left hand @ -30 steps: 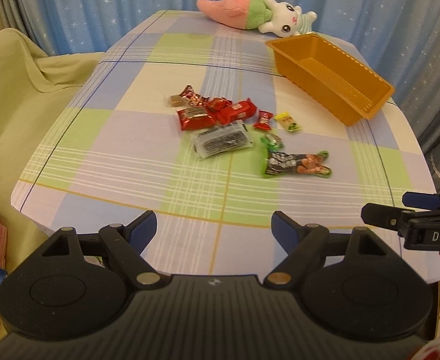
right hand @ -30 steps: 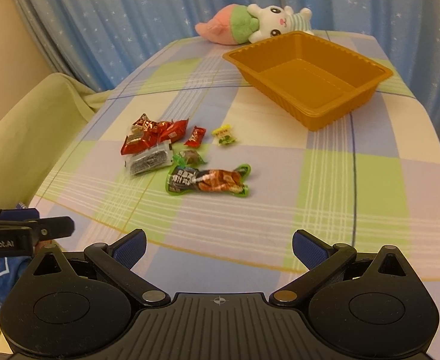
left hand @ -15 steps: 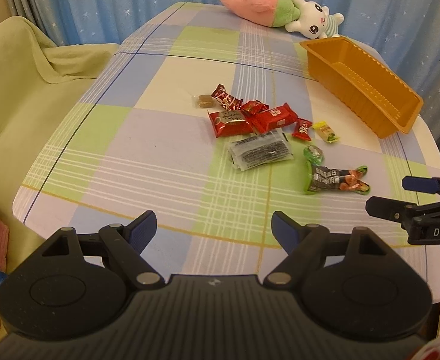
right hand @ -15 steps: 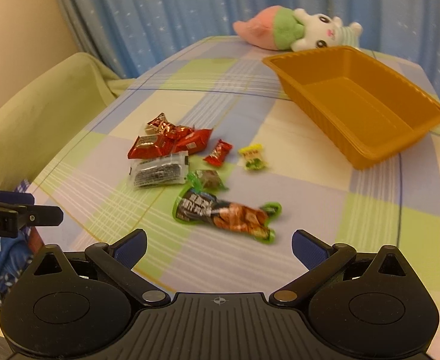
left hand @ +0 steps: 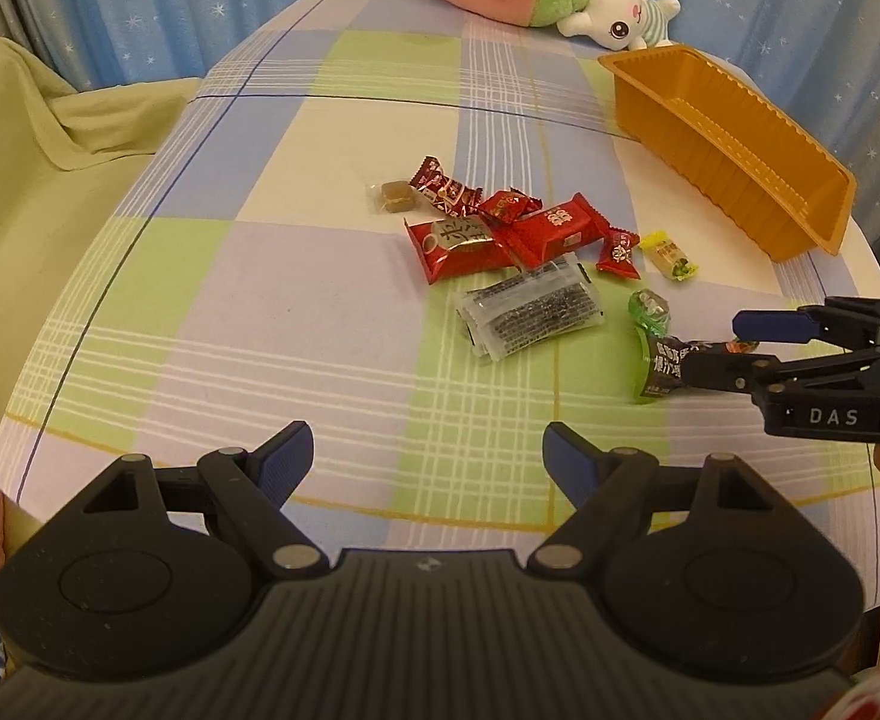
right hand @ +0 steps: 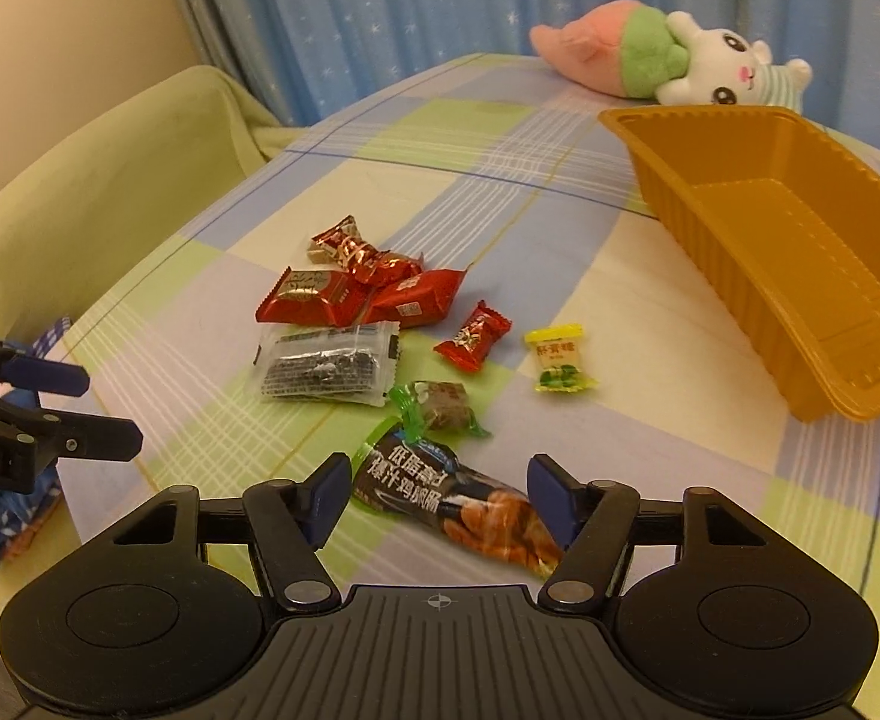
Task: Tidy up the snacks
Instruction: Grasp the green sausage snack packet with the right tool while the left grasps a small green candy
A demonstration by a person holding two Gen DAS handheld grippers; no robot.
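Checked-cloth tabletop (left hand: 260, 276) carries everything. Biggest item: empty orange tray (right hand: 799, 276) at far right, plush toy (right hand: 679, 54) just behind it. Snack pile sits mid-tabletop, well apart from tray: red wrappers (right hand: 344, 288) clustered, clear seaweed-type packet (right hand: 326, 369) just nearer, then small red candy (right hand: 472, 339), yellow candy (right hand: 559, 357), green-wrapped candy (right hand: 440, 408). Nearest piece is the long green-edged chicken snack pack (right hand: 445, 495), w/ long axis running diagonally from near-right to far-left, roughly across the right gripper (right hand: 437, 495). Right gripper's fingers are spread wide and straddle the pack, one pad (right hand: 326, 498) at its left end, other at its right, not yet touching as far as I can tell. Left gripper (left hand: 428, 462) also has fingers spread, holding nothing, hanging over the near edge, well short of the pile. So right hand is clearly nearer; prob. next is closing on the pack, then carry right/fwd to tray. Risk: grip lies along pack length, may buckle the film.
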